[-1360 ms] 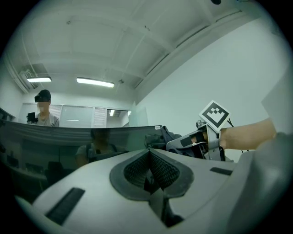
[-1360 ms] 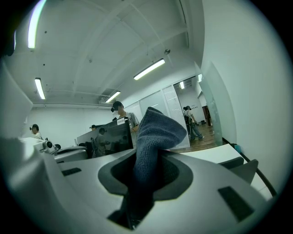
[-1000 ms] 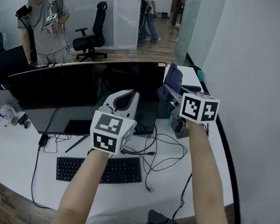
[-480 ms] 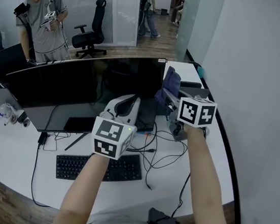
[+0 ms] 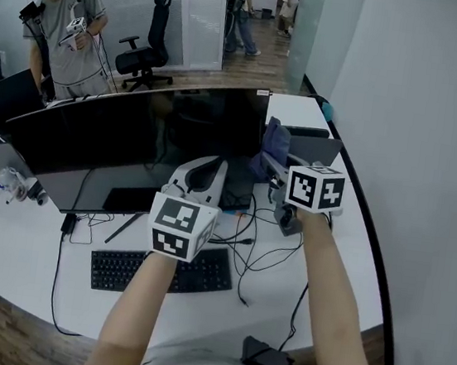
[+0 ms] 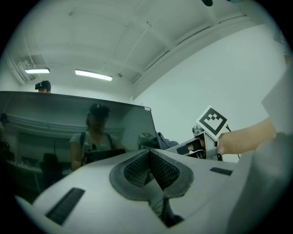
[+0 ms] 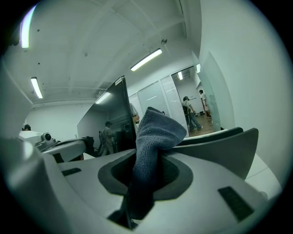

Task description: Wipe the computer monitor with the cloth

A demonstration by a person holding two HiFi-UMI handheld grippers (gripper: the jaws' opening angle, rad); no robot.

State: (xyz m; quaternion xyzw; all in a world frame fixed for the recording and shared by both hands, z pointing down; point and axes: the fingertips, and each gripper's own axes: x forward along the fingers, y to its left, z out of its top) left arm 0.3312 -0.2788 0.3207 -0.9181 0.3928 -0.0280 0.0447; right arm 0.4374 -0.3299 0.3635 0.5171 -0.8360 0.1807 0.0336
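Note:
A wide, dark, switched-off monitor (image 5: pixel 134 136) stands on the white desk (image 5: pixel 20 246). My right gripper (image 5: pixel 276 165) hovers by the monitor's right end, shut on a blue-grey cloth (image 5: pixel 273 144). In the right gripper view the cloth (image 7: pixel 154 137) sticks up from between the pads, with the monitor's edge (image 7: pixel 121 116) to its left. My left gripper (image 5: pixel 204 166) is in front of the screen's lower right part. The left gripper view shows its pads (image 6: pixel 137 168) pressed together with nothing between them, and the screen (image 6: pixel 68 132) behind them mirrors the room.
A black keyboard (image 5: pixel 162 271) and loose cables (image 5: pixel 256 241) lie on the desk below the grippers. A black power brick (image 5: pixel 266 359) sits at the near edge. The white wall (image 5: pixel 420 119) runs close on the right. A person (image 5: pixel 62 22) and an office chair (image 5: pixel 144 51) are behind the desk.
My right gripper with the cloth has come down a little and back from the monitor's upper right corner. The left gripper has hardly moved.

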